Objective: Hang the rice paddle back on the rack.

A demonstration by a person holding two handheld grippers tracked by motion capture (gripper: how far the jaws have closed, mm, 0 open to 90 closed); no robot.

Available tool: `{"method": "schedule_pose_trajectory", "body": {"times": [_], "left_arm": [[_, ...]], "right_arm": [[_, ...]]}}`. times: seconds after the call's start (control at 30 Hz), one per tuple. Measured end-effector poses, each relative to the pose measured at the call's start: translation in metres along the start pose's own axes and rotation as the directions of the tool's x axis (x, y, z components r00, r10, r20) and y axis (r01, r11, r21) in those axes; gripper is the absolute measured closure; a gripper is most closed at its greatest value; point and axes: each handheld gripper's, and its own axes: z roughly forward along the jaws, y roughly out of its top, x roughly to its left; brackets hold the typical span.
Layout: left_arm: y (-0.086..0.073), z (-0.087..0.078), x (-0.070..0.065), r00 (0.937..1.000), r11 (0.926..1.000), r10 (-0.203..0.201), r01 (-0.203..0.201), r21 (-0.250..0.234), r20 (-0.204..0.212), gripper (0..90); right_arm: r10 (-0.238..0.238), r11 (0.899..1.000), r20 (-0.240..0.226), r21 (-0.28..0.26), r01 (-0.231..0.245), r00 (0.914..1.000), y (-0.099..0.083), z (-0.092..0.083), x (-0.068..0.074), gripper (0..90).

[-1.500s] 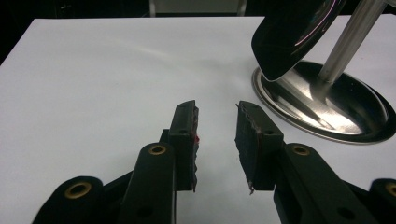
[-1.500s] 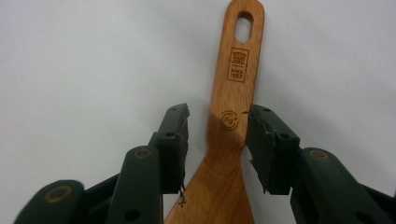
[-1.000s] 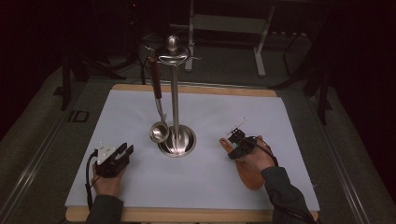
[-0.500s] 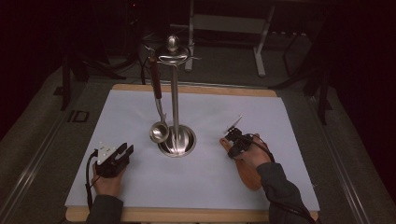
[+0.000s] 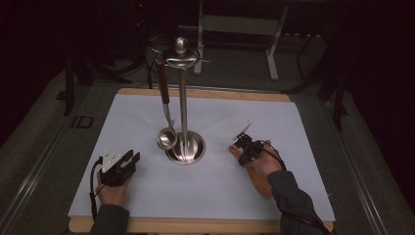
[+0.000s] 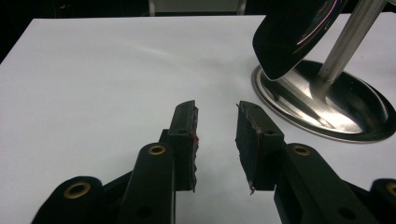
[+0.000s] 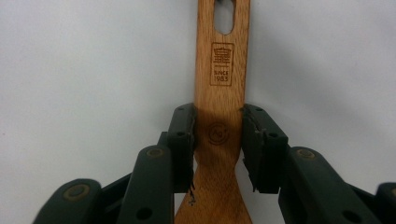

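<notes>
Right now my right gripper (image 7: 217, 140) points down at the wooden spatula (image 7: 220, 116), which lies flat on the white sheet (image 5: 293, 122) to the right of the steel utensil stand (image 5: 184, 112). In the right gripper view the spatula's handle runs up between my two black jaws, its hanging slot and burnt-in stamp just beyond the pads. The jaws have just been closing with the handle between them, and both pads now sit against its edges, so I read it as clamped on the handle. In the high view that gripper (image 5: 243, 147) sits at the handle end, with my hand over the broader blade end nearer the table's front edge. My left gripper (image 5: 128, 160) rests on the sheet at the front left, well apart from the spatula, its jaws apart with nothing between them. In the left gripper view (image 6: 217, 140) the stand's round base lies ahead to the right, and the bowl of a metal ladle (image 5: 166, 138) hangs from the stand just above that base.
</notes>
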Motion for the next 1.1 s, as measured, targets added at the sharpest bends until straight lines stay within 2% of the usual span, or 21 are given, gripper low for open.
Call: {"method": "schedule_pose_trajectory", "body": {"times": [0.17,0.3,0.5,0.6,0.73,0.83,0.9,0.97,1.1], "left_arm": [[0.000,0.000,0.000,1.0000,1.0000,0.003,-0.003,0.001,0.000,68.5],[0.000,0.000,0.000,1.0000,1.0000,0.004,-0.004,0.001,0.000,68.5],[0.000,0.000,0.000,1.0000,1.0000,0.003,-0.003,0.001,0.000,68.5],[0.000,0.000,0.000,1.0000,1.0000,0.004,-0.004,0.001,-0.001,68.5],[0.000,0.000,0.000,1.0000,1.0000,0.006,-0.006,0.002,-0.001,68.5],[0.000,0.000,0.000,1.0000,1.0000,0.005,-0.005,0.001,-0.001,68.5],[0.000,0.000,0.000,1.0000,1.0000,0.005,-0.005,0.002,-0.001,68.6],[0.000,0.000,0.000,1.0000,1.0000,0.005,-0.005,0.002,-0.001,68.5],[0.000,0.000,0.000,1.0000,1.0000,0.006,-0.006,0.002,-0.002,68.6]], "right_arm": [[0.010,0.999,-0.007,-0.054,-0.011,0.9999,-0.001,-0.010,0.002,66.3],[-0.014,0.996,-0.035,-0.089,0.011,0.9993,-0.001,-0.017,0.004,66.3],[-0.021,0.986,-0.067,-0.168,0.009,0.9975,-0.002,-0.028,0.005,66.3],[-0.035,0.978,-0.070,-0.210,0.020,0.9969,-0.002,-0.034,0.007,66.3],[-0.050,0.962,-0.089,-0.274,0.024,0.9947,-0.004,-0.042,0.008,66.3],[-0.054,0.944,-0.122,-0.331,0.011,0.9911,-0.005,-0.048,0.008,66.4],[-0.069,0.930,-0.127,-0.367,0.017,0.9895,-0.006,-0.052,0.009,66.3],[-0.073,0.919,-0.121,-0.395,0.019,0.9900,-0.007,-0.056,0.010,66.3],[-0.088,0.888,-0.102,-0.459,0.032,0.9909,-0.008,-0.063,0.013,66.3]]}}
